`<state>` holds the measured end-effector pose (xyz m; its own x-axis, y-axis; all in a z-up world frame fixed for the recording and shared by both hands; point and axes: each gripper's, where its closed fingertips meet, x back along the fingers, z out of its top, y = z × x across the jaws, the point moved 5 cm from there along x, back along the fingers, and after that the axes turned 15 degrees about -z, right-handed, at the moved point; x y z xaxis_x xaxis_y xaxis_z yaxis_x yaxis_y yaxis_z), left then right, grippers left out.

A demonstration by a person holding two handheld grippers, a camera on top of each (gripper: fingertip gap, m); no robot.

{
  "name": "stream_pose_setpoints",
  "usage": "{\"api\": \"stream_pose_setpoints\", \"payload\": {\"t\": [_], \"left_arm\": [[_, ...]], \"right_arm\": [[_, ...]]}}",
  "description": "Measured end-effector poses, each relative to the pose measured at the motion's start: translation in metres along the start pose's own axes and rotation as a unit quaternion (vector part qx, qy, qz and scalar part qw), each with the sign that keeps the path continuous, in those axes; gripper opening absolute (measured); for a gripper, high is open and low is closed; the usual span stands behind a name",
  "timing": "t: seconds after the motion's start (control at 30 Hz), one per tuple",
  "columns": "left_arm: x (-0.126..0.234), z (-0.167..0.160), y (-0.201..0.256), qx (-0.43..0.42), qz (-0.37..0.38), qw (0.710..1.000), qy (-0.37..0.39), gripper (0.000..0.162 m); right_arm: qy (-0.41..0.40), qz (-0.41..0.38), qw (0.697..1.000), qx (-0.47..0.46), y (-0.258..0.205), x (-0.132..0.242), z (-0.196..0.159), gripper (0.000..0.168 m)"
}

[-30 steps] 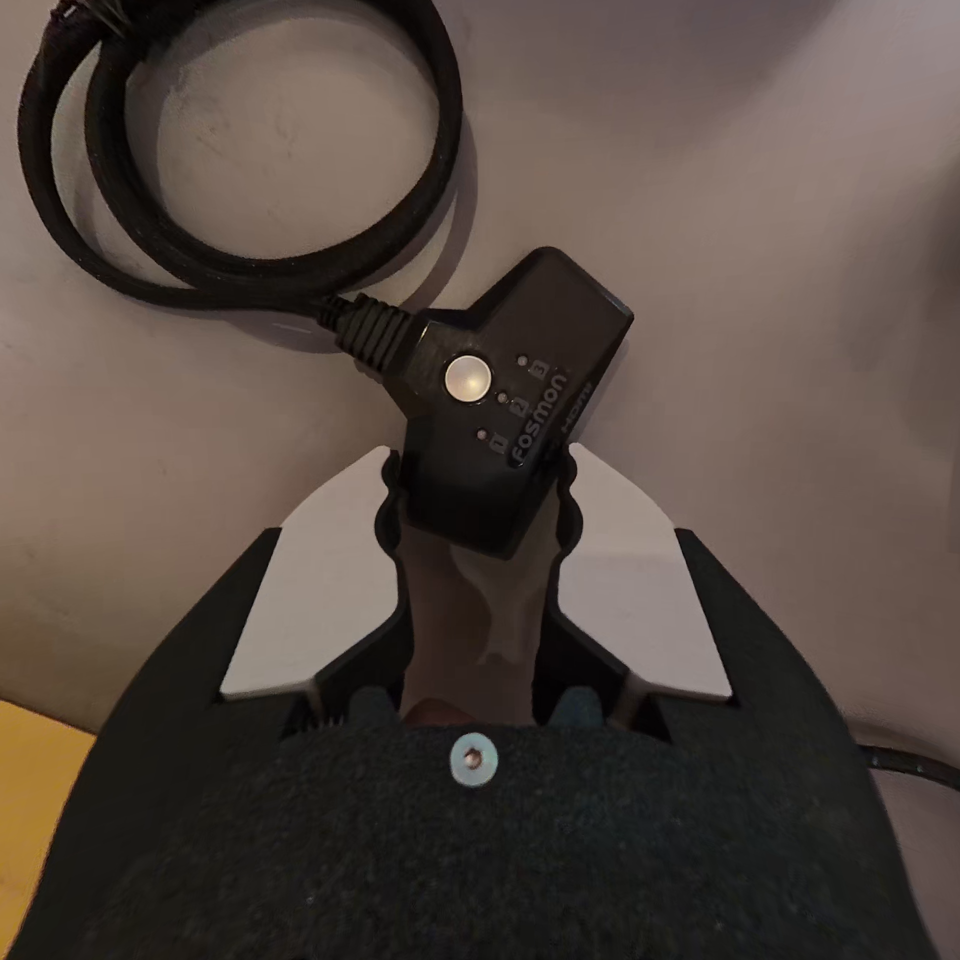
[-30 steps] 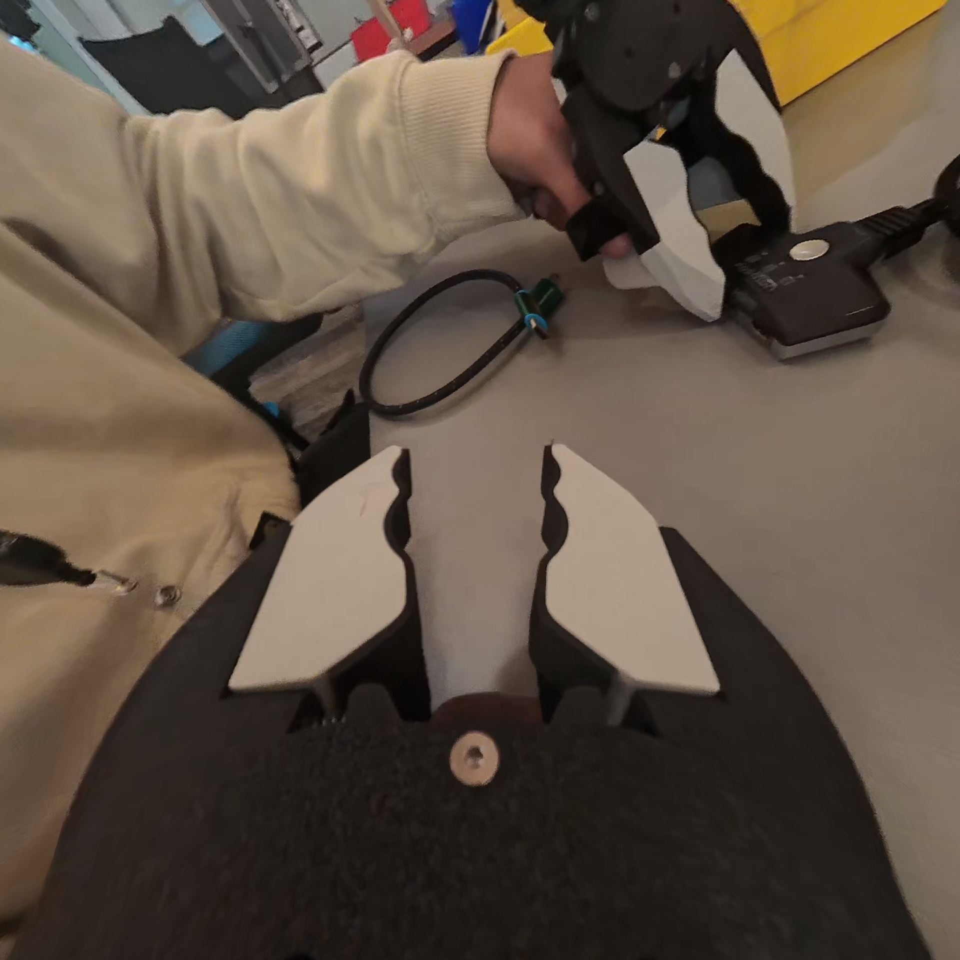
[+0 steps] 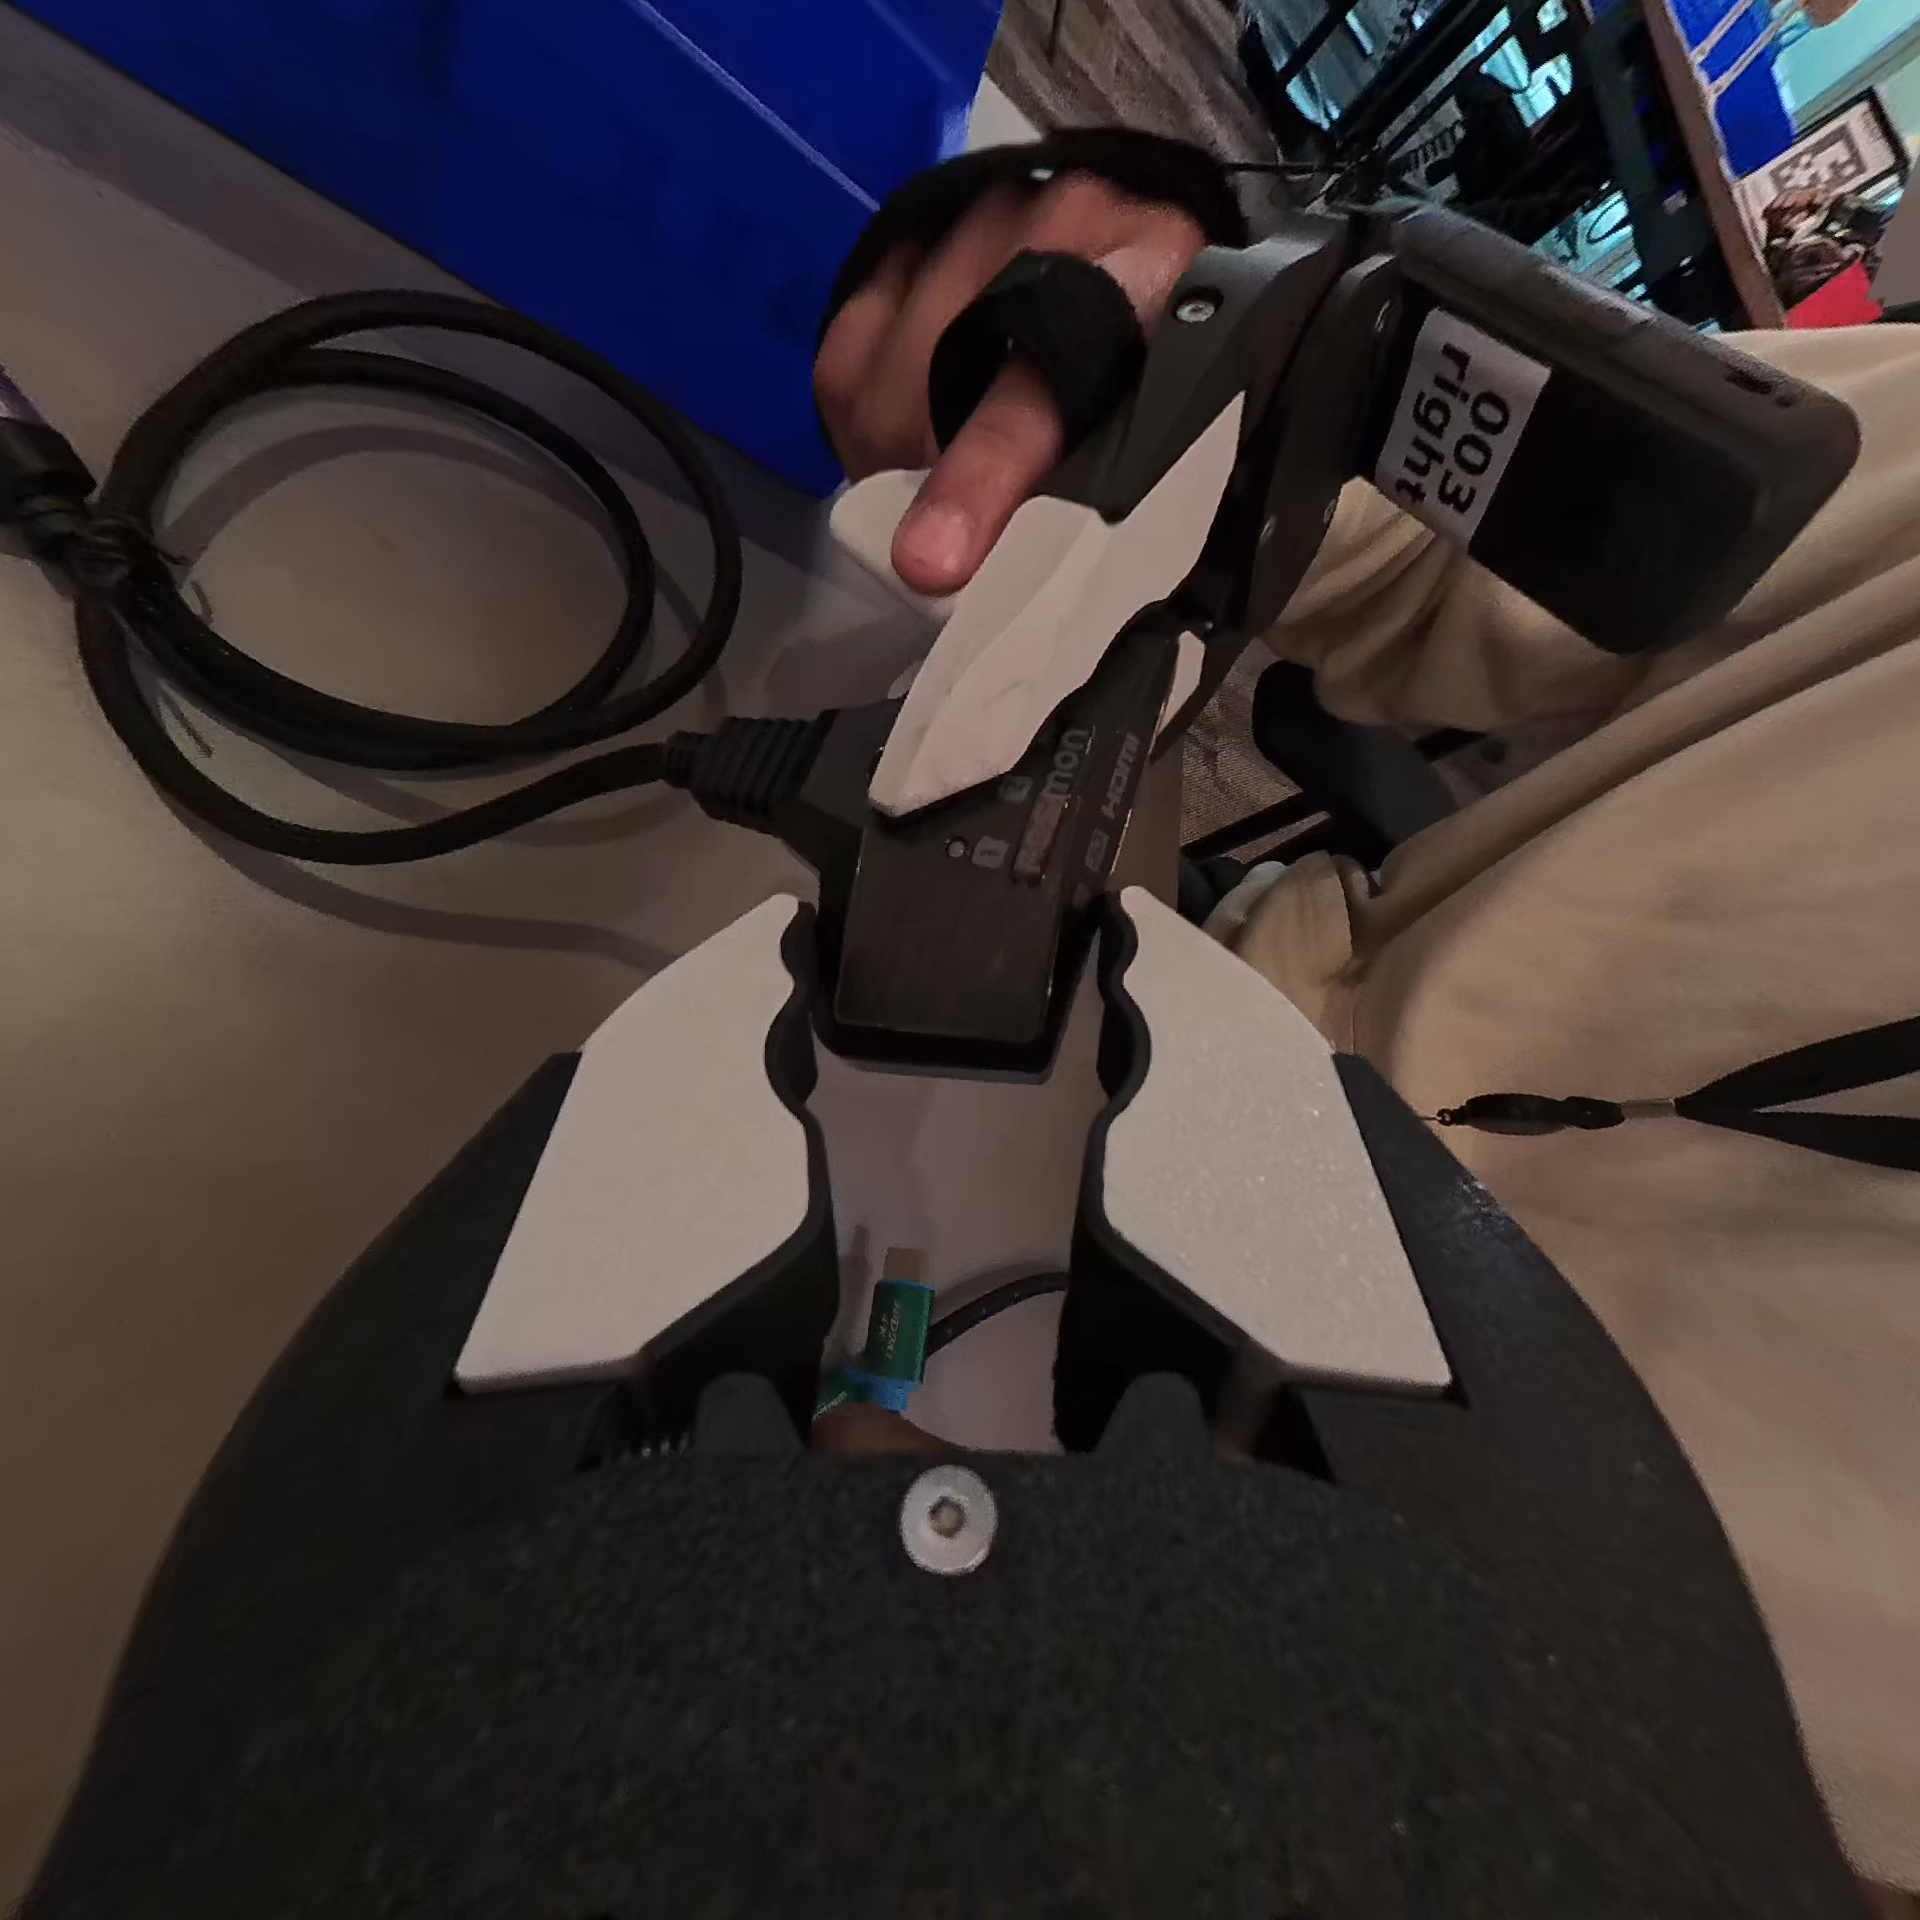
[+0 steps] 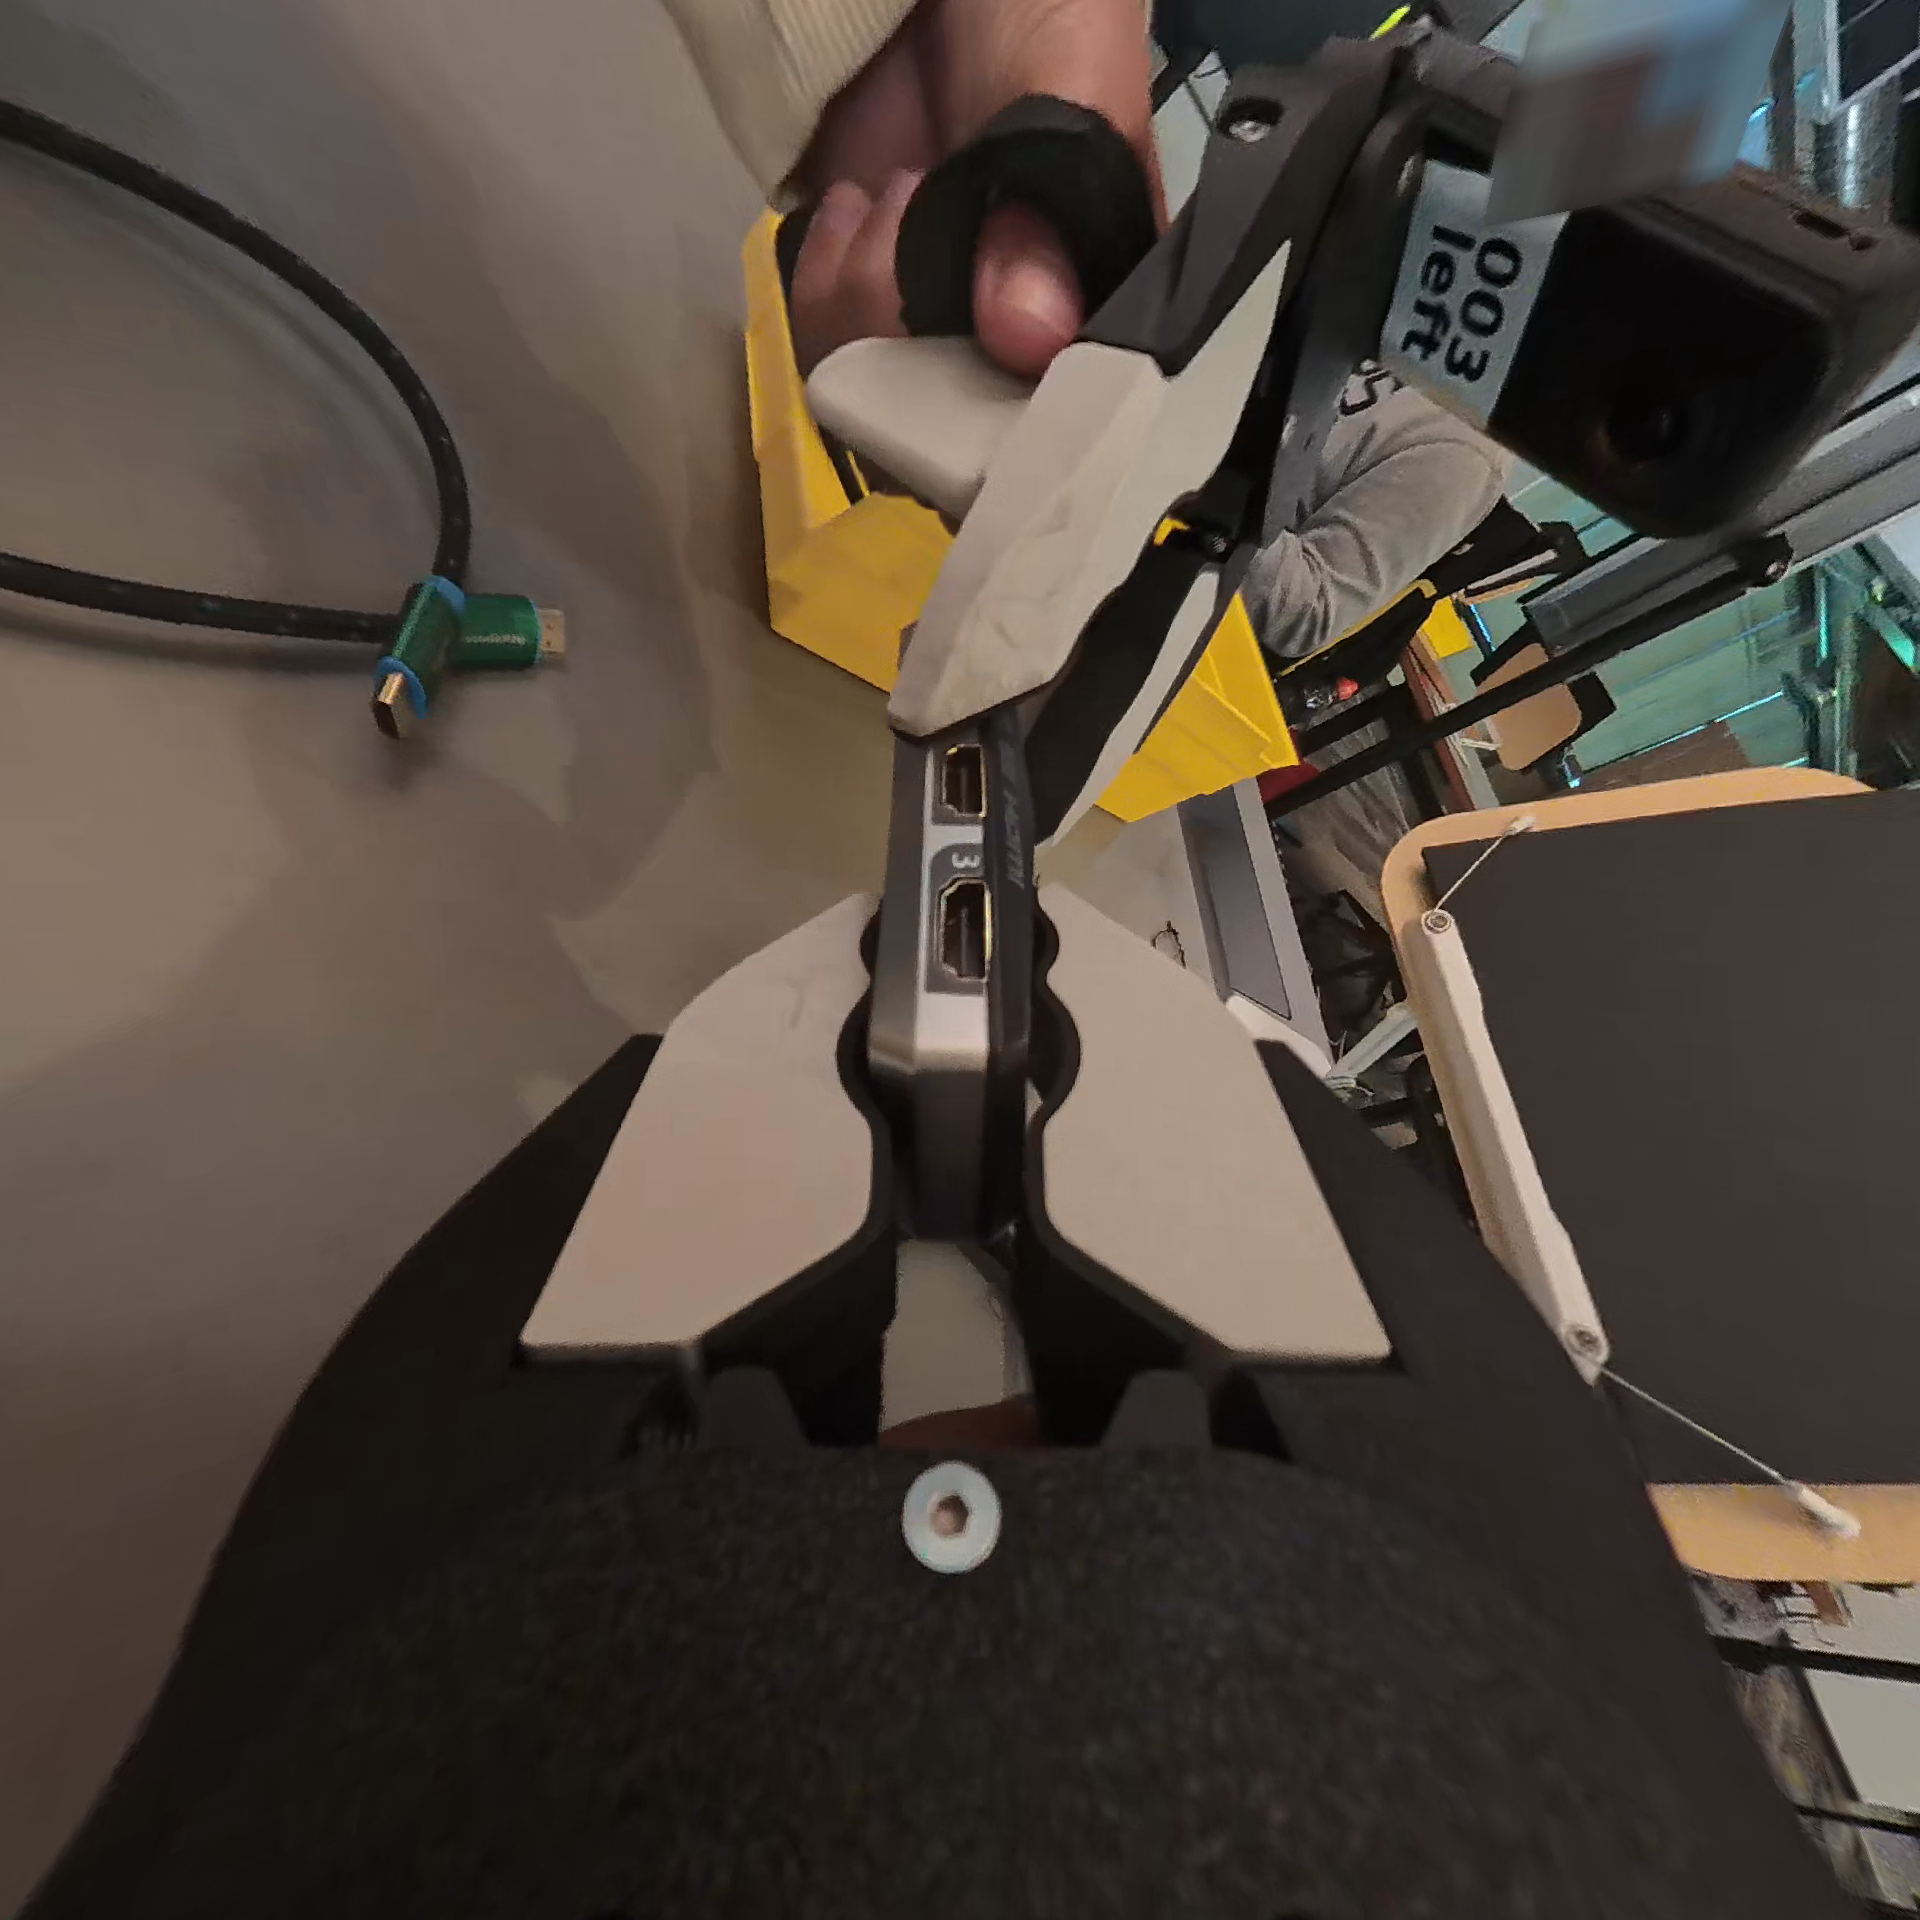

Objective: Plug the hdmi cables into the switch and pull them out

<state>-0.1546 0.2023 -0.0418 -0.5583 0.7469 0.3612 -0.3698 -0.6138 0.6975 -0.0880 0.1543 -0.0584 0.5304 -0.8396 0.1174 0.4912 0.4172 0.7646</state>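
Switch [image 4: 951, 997] mid-frame, lifted off table, clamped at both ends: my right gripper [image 4: 954, 971] on port end, left gripper [image 3: 948, 961] on other. Green HDMI plugs [image 4: 457, 644] lie left of frame. Risk: releasing one clamp lets attached cable [image 3: 343, 665] twist switch loose.

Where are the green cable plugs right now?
In the right wrist view the green plugs lie on the grey table at the left, apart from the switch, which both grippers hold lifted at the centre.

Glossy black plastic switch [image 3: 966, 935]; braided cloth-sheathed cable [image 3: 416, 644].
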Motion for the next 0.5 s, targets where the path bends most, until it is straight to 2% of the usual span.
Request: {"api": "stream_pose_setpoints", "payload": {"t": [0.2, 0.3, 0.37, 0.43, 0.5], "left_arm": [[-0.006, -0.015, -0.003, -0.02, 0.001, 0.999, -0.035, 0.05], [-0.004, -0.014, -0.005, -0.025, 0.028, 0.999, -0.027, 0.051], [0.005, -0.013, -0.001, -0.036, 0.075, 0.996, -0.012, 0.05], [0.023, -0.015, 0.01, -0.054, 0.153, 0.986, 0.032, 0.046], [0.041, -0.031, 0.027, -0.064, 0.226, 0.969, 0.079, 0.046]], "right_arm": [[-0.016, -0.002, 0.999, 0.029, -0.017, -0.003, 0.001, 0.022], [-0.014, -0.014, 1.0, 0.02, -0.019, -0.005, -0.005, 0.023], [-0.017, -0.031, 0.999, -0.004, -0.018, -0.009, -0.006, 0.023], [-0.019, -0.058, 0.998, 0.004, -0.018, -0.015, -0.007, 0.023], [-0.025, -0.1, 0.995, 0.01, -0.019, -0.023, -0.01, 0.024]]}}
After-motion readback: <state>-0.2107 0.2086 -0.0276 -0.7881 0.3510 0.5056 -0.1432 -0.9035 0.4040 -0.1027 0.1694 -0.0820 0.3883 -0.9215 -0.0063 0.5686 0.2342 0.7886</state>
